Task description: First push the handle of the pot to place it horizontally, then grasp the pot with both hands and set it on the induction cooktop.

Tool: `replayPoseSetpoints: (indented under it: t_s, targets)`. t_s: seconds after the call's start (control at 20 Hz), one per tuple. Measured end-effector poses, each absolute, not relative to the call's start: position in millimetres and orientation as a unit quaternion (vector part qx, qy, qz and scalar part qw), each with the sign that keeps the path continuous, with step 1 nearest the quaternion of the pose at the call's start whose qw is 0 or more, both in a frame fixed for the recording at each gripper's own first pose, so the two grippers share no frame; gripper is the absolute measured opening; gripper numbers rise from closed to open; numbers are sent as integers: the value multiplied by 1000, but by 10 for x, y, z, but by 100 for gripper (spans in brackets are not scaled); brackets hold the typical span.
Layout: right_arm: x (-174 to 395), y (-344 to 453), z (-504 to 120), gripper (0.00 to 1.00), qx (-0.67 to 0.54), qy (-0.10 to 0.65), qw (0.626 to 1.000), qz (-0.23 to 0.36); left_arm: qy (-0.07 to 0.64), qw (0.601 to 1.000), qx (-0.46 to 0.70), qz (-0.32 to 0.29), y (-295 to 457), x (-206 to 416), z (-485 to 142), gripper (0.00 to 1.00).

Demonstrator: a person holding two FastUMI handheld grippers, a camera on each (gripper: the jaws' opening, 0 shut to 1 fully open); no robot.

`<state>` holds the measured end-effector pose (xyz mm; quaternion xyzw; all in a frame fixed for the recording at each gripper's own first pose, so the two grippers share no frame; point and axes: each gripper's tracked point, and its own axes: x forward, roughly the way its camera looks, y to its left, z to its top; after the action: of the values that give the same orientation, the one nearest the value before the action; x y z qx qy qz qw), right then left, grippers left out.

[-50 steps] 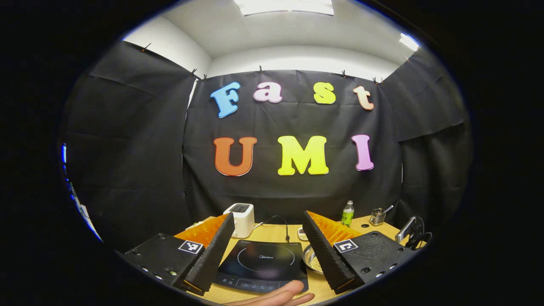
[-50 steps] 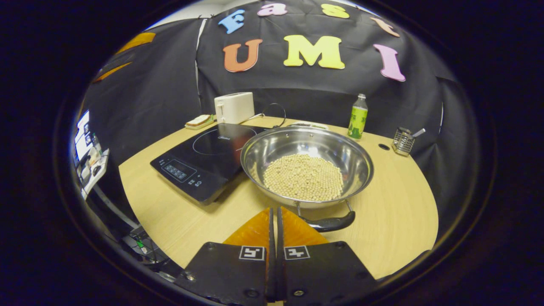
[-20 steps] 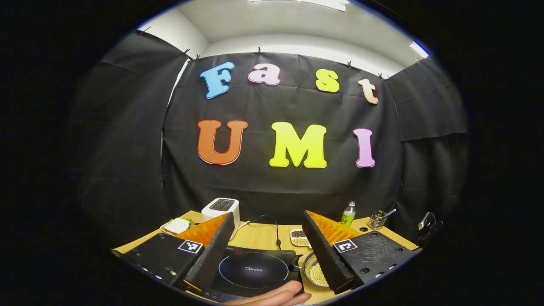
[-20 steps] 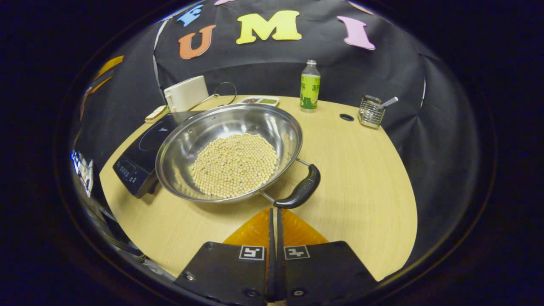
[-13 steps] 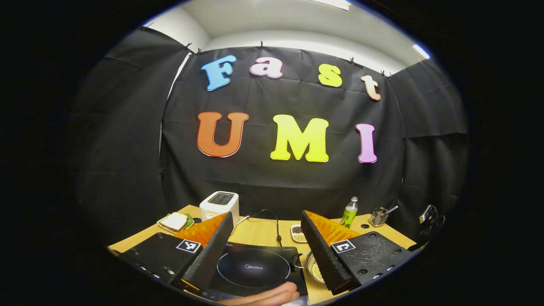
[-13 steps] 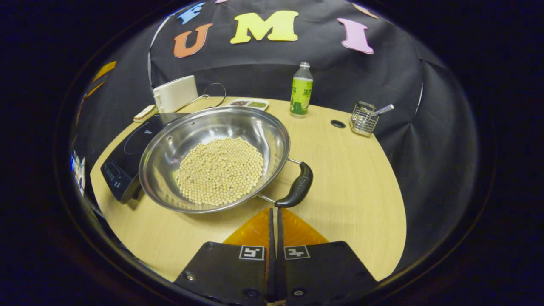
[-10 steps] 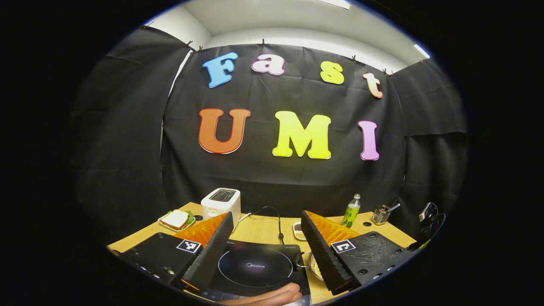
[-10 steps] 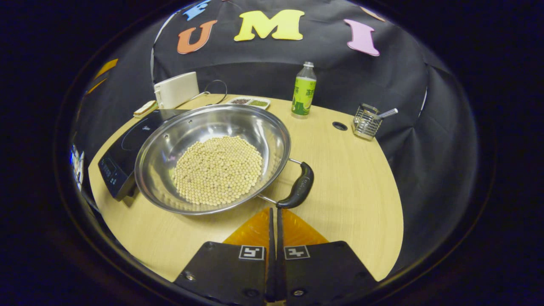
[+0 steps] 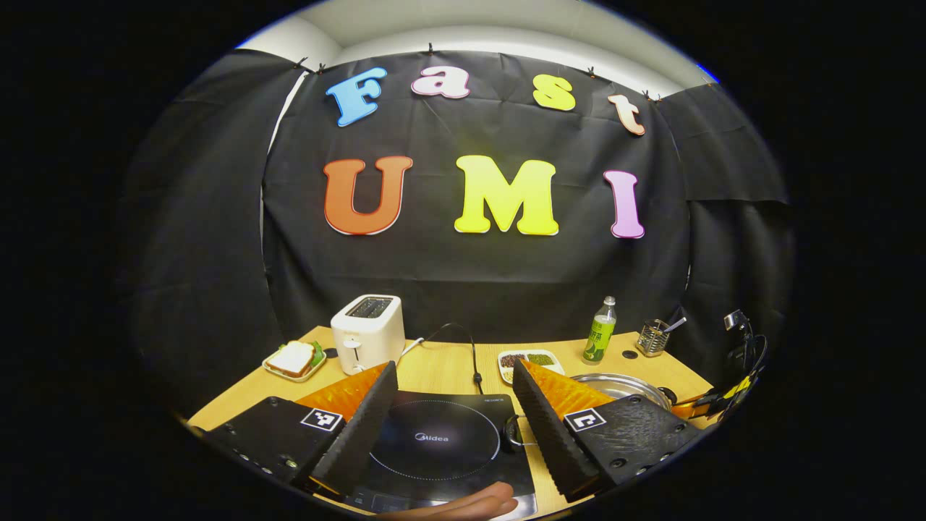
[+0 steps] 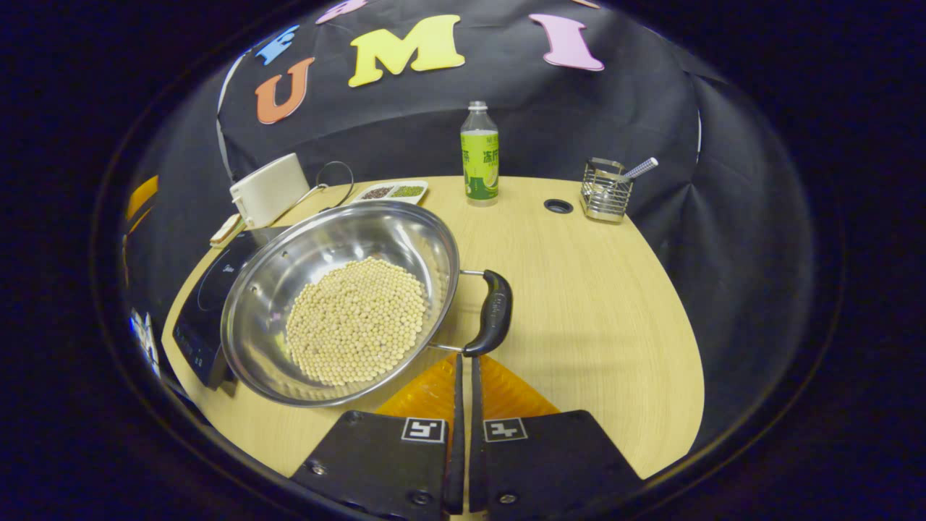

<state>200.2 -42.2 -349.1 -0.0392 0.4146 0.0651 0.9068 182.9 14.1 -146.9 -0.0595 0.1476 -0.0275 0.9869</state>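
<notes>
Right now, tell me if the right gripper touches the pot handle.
Touching. The right gripper view shows the right gripper, tips shut, butting the handle at its near end, no gap.

Left gripper view: low over the worktop's (image 9: 448,376) near edge, facing level toward the booth's back wall, close above the cooktop (image 9: 441,441). Right gripper view: higher, tilted down from the near edge, close to the pot (image 10: 340,297). Shared by both: cooktop, pot, toaster (image 9: 367,333), bottle (image 10: 480,155), wire holder (image 10: 604,189), far edge of worktop.
</notes>
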Motion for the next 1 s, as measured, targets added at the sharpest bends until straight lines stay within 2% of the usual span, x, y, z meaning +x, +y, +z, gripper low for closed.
replayPoseSetpoints:
  t_s: [0.2,0.4,0.45,0.65,0.7,0.75,0.8,0.85,0.9,0.95,1.0]
  targets:
    - [2116,-488,-3482,7,-37,405,912,48,180,981,-65,-23,52,1883,-1700,95]
    - [2081,-609,-3370,13,-51,392,918,25,221,973,-58,-34,-155,1933,-1987,94]
    - [2089,-671,-3303,21,-62,383,922,15,226,972,-58,-37,-195,1954,-2038,94]
    - [2084,-723,-3030,22,-73,350,934,9,255,964,-58,-43,-317,1999,-2271,94]
    - [2108,-697,-2969,25,-73,341,937,13,264,962,-55,-43,-333,2000,-2337,95]
    - [2125,-652,-2933,38,-74,335,939,20,274,959,-50,-43,-347,2004,-2389,95]
    - [2155,-612,-2908,46,-75,331,940,26,283,957,-43,-43,-352,2000,-2446,95]
    - [2175,-588,-2932,72,-75,332,940,32,290,955,-37,-43,-359,2000,-2502,95]
    - [2207,-546,-2958,84,-70,333,940,35,298,953,-34,-43,-377,1999,-2555,95]
    - [2220,-519,-2966,94,-63,332,940,39,306,950,-34,-46,-405,1985,-2608,95]
    - [2243,-495,-3002,94,-60,336,939,41,312,948,-36,-50,-452,1969,-2648,95]
